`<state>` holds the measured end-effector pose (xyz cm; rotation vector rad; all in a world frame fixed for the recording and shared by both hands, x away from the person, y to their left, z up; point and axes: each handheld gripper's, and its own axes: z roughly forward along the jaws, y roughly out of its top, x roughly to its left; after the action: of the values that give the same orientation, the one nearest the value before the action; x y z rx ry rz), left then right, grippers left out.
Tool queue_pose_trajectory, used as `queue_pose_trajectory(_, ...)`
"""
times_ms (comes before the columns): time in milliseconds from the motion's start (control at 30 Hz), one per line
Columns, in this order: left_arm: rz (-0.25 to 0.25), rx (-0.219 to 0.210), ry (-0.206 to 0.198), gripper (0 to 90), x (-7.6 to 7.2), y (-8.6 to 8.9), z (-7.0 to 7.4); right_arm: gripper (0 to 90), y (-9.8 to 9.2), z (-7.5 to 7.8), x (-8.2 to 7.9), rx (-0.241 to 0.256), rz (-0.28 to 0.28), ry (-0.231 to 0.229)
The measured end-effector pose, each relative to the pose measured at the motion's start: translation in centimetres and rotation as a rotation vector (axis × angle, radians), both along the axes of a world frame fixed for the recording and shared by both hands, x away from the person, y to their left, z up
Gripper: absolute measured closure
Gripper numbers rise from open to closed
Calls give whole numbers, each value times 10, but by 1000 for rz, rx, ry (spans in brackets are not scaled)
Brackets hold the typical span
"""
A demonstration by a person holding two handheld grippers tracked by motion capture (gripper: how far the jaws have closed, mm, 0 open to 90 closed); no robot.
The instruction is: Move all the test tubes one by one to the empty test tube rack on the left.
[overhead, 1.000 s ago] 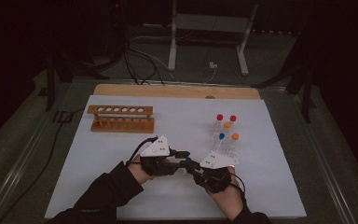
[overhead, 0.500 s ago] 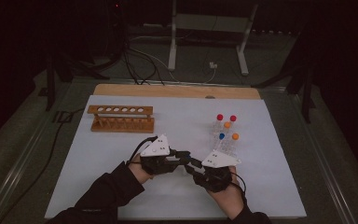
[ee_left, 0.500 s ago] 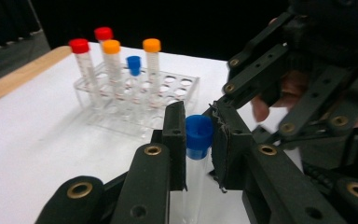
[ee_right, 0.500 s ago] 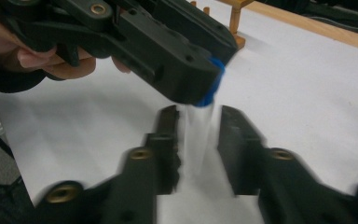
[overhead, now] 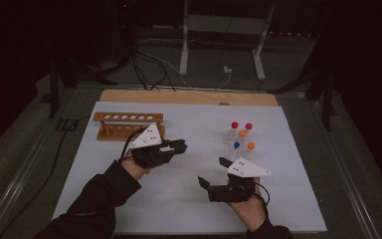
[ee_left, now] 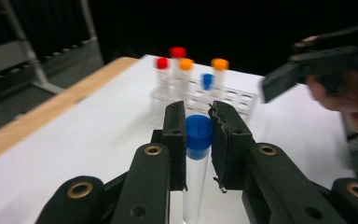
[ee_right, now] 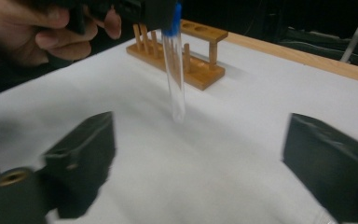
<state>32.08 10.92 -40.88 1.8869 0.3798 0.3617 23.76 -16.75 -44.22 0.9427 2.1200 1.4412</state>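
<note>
Both tongs have parted above white table sheet [overhead: 129, 194], dark room around.

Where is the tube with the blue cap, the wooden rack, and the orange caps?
Blue-capped tube [ee_left: 198, 132], left gripper view, on its blue cap.
Wooden rack [overhead: 124, 117], high view, on its top bar with holes.
Orange cap [ee_left: 219, 64], left gripper view, on the cap's side.

- Left gripper [overhead: 178, 146]: black, pale three-cornered plate on top, brass-ringed holes along its arms.
- Right gripper [overhead: 210, 172]: black, same plate.
- Dark long sleeves [overhead: 97, 199].
</note>
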Motion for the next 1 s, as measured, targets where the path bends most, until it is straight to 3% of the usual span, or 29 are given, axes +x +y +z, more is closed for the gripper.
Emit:
queue_pose_trajectory(33,15,-5,-4,779,3,3,3,7,-1,0,0,4,5,-2)
queue_pose_trajectory(100,44,-8,-13,779,8,10,8,0,-3,1,-1,15,16,-6)
queue_pose_trajectory(233,104,-10,-33,779,20,25,18,0,-6,3,-2,40,13,-21)
queue_pose_trajectory(633,241,-39,-56,779,55,52,41,0,-10,4,-2,45,-2,-31)
queue_pose_trajectory(900,330,-32,-66,779,82,60,41,0,-12,5,-4,54,-1,-44)
queue_pose_trajectory(1000,381,-44,-53,779,96,67,37,0,-13,5,-4,53,1,-46)
